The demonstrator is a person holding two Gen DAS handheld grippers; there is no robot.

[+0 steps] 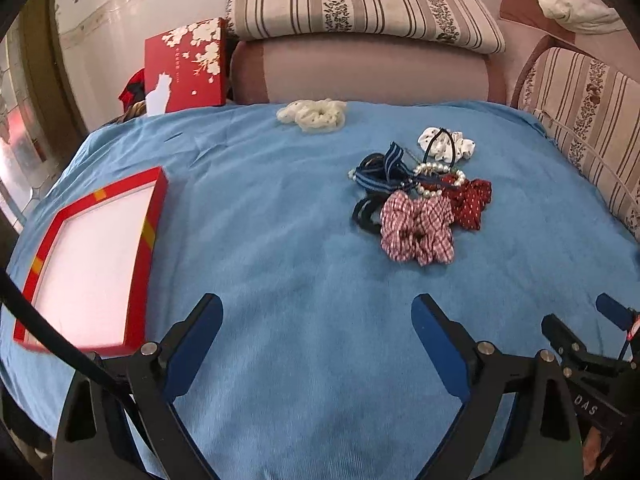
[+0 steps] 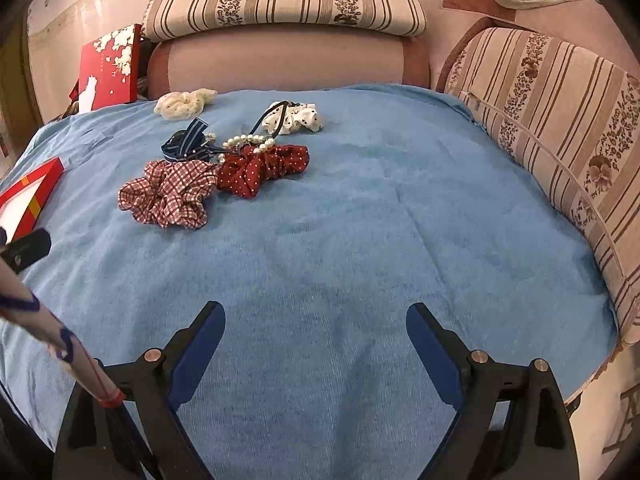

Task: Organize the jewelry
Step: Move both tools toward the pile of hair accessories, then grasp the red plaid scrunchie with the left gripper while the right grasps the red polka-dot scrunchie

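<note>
A heap of hair ties and jewelry lies on the blue cloth (image 1: 280, 240): a red-checked scrunchie (image 1: 416, 228) (image 2: 168, 196), a dark red dotted scrunchie (image 1: 470, 200) (image 2: 264, 168), a pearl bracelet (image 1: 436, 172) (image 2: 250, 142), a navy striped bow (image 1: 384, 172) (image 2: 186, 142) and a white dotted scrunchie (image 1: 446, 144) (image 2: 296, 118). A cream scrunchie (image 1: 312, 114) (image 2: 184, 104) lies apart, farther back. An open red box with a white inside (image 1: 92, 256) (image 2: 28, 196) sits at the left. My left gripper (image 1: 318, 320) is open over bare cloth, short of the heap. My right gripper (image 2: 316, 328) is open too, with nothing between its fingers.
A red lid with white blossoms (image 1: 186, 66) (image 2: 110, 64) leans against the pink bolster (image 1: 372, 70). Striped floral cushions (image 1: 360, 0) (image 2: 560, 128) line the back and right side. The right gripper's frame (image 1: 592, 344) shows at the left view's right edge.
</note>
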